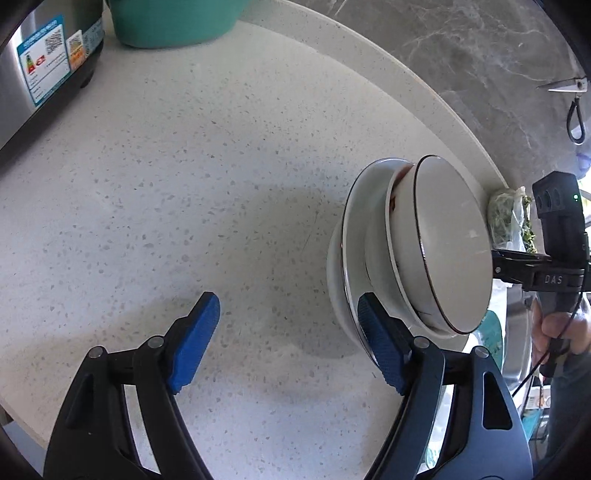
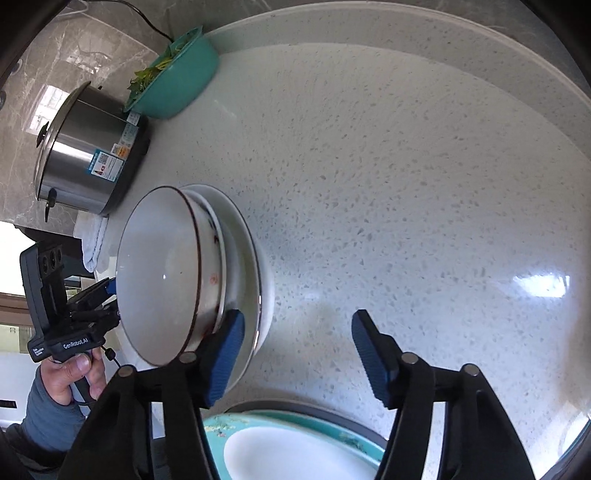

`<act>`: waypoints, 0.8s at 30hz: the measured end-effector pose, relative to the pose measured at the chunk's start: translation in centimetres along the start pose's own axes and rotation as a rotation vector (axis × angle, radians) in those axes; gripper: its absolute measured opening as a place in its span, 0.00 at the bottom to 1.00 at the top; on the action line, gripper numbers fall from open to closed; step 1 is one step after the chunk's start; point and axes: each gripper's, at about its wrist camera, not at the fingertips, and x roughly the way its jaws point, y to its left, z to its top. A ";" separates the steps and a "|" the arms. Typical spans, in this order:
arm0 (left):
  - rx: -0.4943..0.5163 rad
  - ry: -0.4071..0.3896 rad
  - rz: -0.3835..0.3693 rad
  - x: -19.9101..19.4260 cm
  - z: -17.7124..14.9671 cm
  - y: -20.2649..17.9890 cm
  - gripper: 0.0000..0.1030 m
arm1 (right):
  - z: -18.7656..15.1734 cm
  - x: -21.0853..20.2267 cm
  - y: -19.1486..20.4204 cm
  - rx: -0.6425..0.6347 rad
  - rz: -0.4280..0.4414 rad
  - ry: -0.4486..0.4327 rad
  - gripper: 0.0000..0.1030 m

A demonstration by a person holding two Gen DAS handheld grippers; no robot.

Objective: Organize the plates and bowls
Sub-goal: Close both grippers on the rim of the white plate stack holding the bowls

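Observation:
A stack of white dishes stands on the speckled counter: a dark-rimmed bowl (image 1: 450, 240) (image 2: 159, 277) on top, a smaller bowl under it, and a wide silver-rimmed plate (image 1: 354, 240) (image 2: 240, 236) below. My left gripper (image 1: 288, 301) is open at the stack's left side. Its right pad (image 1: 380, 339) is at the plate's rim, and only bare counter shows between its pads. My right gripper (image 2: 298, 317) is open on the opposite side, with its left pad (image 2: 225, 358) against the plate's rim and nothing between its pads.
A steel cooker (image 1: 40, 74) (image 2: 85, 158) and a teal basin (image 1: 173, 22) (image 2: 181, 77) of greens stand by the marble wall. A teal floral plate (image 2: 295, 443) lies near me. A folded white cloth (image 2: 92, 240) and a bag of greens (image 1: 506, 214) flank the stack.

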 end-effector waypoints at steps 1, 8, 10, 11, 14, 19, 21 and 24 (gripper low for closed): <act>0.006 0.001 0.005 0.4 0.1 -0.1 0.71 | 0.2 0.1 -0.1 -0.003 0.001 -0.002 0.57; 0.037 -0.004 -0.033 1.8 1.0 -0.8 0.34 | 0.8 1.7 0.1 -0.022 0.013 -0.007 0.46; 0.029 -0.004 -0.053 2.0 1.2 -0.8 0.31 | 0.9 2.0 0.1 -0.022 0.023 -0.007 0.44; 0.033 -0.003 -0.058 2.1 1.4 -1.0 0.28 | 1.0 2.1 0.1 -0.020 0.029 -0.008 0.44; 0.035 0.002 -0.073 2.4 1.6 -1.1 0.27 | 1.0 2.5 -0.1 -0.006 0.048 -0.004 0.41; 0.025 0.001 -0.091 2.9 2.2 -1.7 0.26 | 1.0 2.7 0.1 -0.005 0.081 -0.004 0.29; 0.021 0.001 -0.097 2.8 2.4 -1.6 0.25 | 0.9 2.7 0.1 -0.005 0.098 -0.003 0.26; 0.027 0.003 -0.104 2.7 2.3 -1.6 0.19 | 0.9 2.7 0.4 -0.012 0.113 -0.005 0.17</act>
